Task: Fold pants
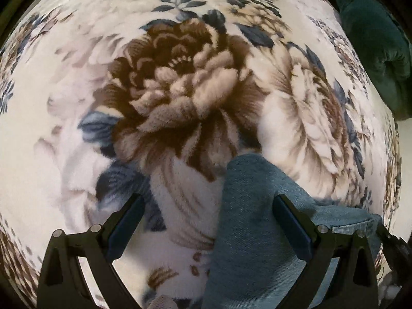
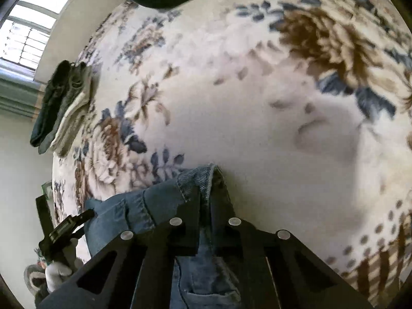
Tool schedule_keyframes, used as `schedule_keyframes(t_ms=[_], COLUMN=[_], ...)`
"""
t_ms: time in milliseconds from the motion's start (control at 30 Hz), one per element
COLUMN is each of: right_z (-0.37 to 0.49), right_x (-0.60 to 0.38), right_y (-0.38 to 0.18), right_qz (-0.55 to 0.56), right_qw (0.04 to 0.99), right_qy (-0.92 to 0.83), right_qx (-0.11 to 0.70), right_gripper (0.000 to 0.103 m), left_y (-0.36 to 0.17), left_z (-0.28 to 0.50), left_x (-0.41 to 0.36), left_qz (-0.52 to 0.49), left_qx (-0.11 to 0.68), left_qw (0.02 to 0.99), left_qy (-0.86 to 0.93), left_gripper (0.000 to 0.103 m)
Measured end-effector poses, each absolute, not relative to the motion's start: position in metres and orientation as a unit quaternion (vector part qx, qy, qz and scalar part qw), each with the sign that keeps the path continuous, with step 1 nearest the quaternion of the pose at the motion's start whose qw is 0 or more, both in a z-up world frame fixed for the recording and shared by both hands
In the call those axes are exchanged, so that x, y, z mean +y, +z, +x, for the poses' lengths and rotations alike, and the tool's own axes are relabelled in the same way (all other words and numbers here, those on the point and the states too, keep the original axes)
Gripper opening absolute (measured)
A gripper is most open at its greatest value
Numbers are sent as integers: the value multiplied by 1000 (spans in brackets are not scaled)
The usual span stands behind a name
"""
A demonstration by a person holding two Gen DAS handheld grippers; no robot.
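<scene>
Right gripper (image 2: 209, 200) fingers (image 2: 191, 206) clamped together on the hemmed edge of the blue denim pants (image 2: 203, 262), cloth pinched up into a ridge between the two black pads. Left gripper (image 1: 208, 211) fingers (image 1: 291, 221) spread wide apart, pressing on nothing, pointed steeply down; a rounded fold of the pants (image 1: 247, 206) lying in the gap, closer to the right-hand finger and passing beneath it.

Spread under everything, a plush floral blanket (image 1: 180, 85), cream with big brown blooms and blue-grey leaves. Resting on that blanket, the pants: in the left wrist view running from the bottom edge up to a blunt rounded end below the large brown flower; in the right wrist view bunched at the bottom centre, a stitched pocket seam visible low down, a seamed panel reaching left toward the other gripper (image 2: 67, 228).

Dark green fabric (image 1: 373, 51) heaped at the blanket's far right edge. Small stack of folded clothes (image 2: 61, 105), dark green over pale, near the blanket's edge in the right wrist view. Barred window (image 2: 25, 33) bright in the upper left corner. White-gloved hand (image 2: 56, 273) on the left gripper's handle, low in the left corner.
</scene>
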State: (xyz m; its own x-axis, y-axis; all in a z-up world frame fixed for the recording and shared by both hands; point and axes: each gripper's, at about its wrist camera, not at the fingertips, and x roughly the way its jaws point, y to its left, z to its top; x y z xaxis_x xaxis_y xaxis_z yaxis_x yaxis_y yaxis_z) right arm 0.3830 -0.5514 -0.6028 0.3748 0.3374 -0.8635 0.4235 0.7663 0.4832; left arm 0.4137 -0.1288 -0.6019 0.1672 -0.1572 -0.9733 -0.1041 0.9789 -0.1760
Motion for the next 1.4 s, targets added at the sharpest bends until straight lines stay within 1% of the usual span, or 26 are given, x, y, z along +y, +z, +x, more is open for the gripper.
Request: schedule_keyframes(t_ms=[67,100,167,200,233,300,333,400,533,667,767,800,900,1000,1100,1167,1200,1233,1267,1300,1333,1367,1400], right_z=[389,391,383,376,364,327,305,274,235,228,236,237,243,246,251,253,256,259,261,261,262,261,262], right_x=[-549,-547,-547,-547,-548,-547,-542,-530,-495,-475,-467,-464,-458,-459,-453,-449,-449,-449,-449,-451,-451,-450,-450], right_y=[-613,-614,-604,-599,-591,-578,-577,-581,-626,-679,-689,-688,-685,-681,-692,-692,-691,-688,-685,-683,-681,-677,-674], right_qz=[344,343,347,354,362,392,417,457,538,608,619,625,631,646,625,622,620,621,624,625,622,620,616], right_qw=[737,733,728,728,728,726,717,694,634,596,600,602,605,612,622,627,627,625,626,628,631,635,639], right_qy=[-18,-17,-3,3,1,-8,-9,-7,10,9,16,17,22,33,30,34,34,37,41,40,36,40,39], right_qx=[582,587,591,587,582,566,559,556,556,525,506,497,485,455,471,468,470,471,465,462,463,459,460], right_gripper=[8,13,29,49,61,62,66,66,66,67,77,82,82,82,82,86,86,86,84,74,54,54,52], left_y=[-595,-585,-570,-560,-555,-553,-555,-564,-597,-604,-605,-605,-606,-608,-613,-612,-609,-607,-602,-599,-595,-587,-581], left_z=[411,403,388,372,360,336,324,304,285,285,285,287,292,296,300,301,301,300,300,300,300,299,297], left_x=[-128,-125,-117,-113,-112,-113,-116,-121,-124,-124,-127,-127,-127,-125,-123,-124,-125,-125,-126,-127,-128,-129,-129], left_qz=[-105,-114,-135,-157,-170,-190,-197,-200,-224,-222,-219,-219,-225,-236,-244,-246,-246,-247,-251,-252,-252,-252,-254], left_qx=[641,633,621,614,612,614,619,630,653,652,652,653,652,651,652,647,642,636,627,626,622,612,606], left_qw=[760,766,771,772,771,764,758,747,720,721,721,719,717,713,709,713,717,722,727,728,731,738,742], left_qy=[-14,-16,-27,-38,-46,-59,-66,-72,-69,-79,-87,-89,-98,-105,-107,-110,-113,-115,-122,-123,-124,-130,-133], left_gripper=[103,103,103,103,103,103,103,103,101,101,101,101,101,101,101,100,98,92,60,50,42,32,29])
